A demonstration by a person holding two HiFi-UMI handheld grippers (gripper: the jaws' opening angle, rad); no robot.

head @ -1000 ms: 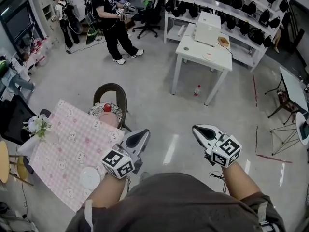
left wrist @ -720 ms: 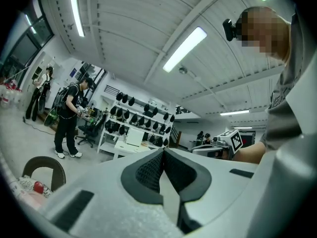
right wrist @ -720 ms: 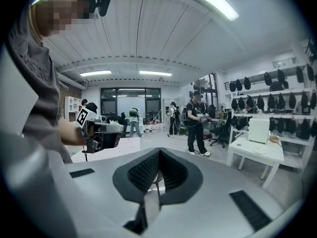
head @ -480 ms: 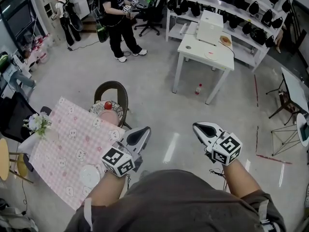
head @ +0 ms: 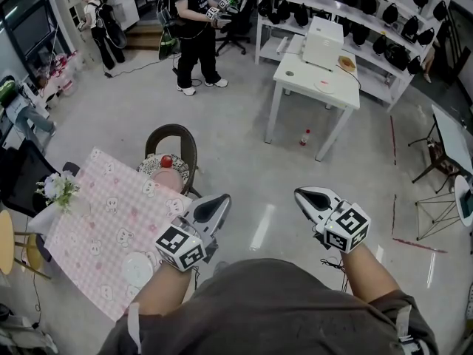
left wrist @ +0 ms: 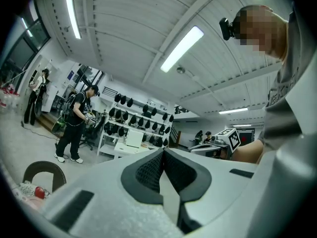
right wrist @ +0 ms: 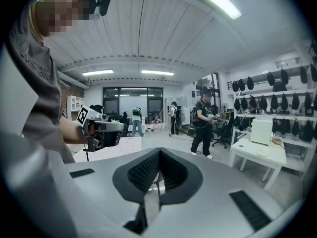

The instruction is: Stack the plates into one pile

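**Both hand-held grippers empty, plate off to the left on the checked cloth**

The person holds both tools out in front of the body, over bare floor. The left hand-held gripper (head: 214, 205) has its pads pressed together with nothing between them, as its own view shows (left wrist: 162, 152). The right hand-held gripper (head: 307, 197) looks the same in its own view (right wrist: 159, 152): jaws together and carrying nothing.

The task's thing sits well apart from the right gripper and lower left of the left one. It is a white plate (head: 138, 271) near the front edge of the worktop (head: 96, 235), which has a pink checked cloth over it. From this steep angle it is too small to tell whether it is a single plate or several already nested into a pile. A patterned dish (head: 154, 166) carrying something red rests on the chair (head: 171, 133) just beyond the worktop, and flowers (head: 58, 189) stand at the worktop's far left corner.

As a judgement, the plate looks like glazed ware: stiff, smooth, likely to slip, and likely to chip if dropped. The sensible hold is at the rim (one jaw over the lip, one beneath). It should be carried flat and set down gently.
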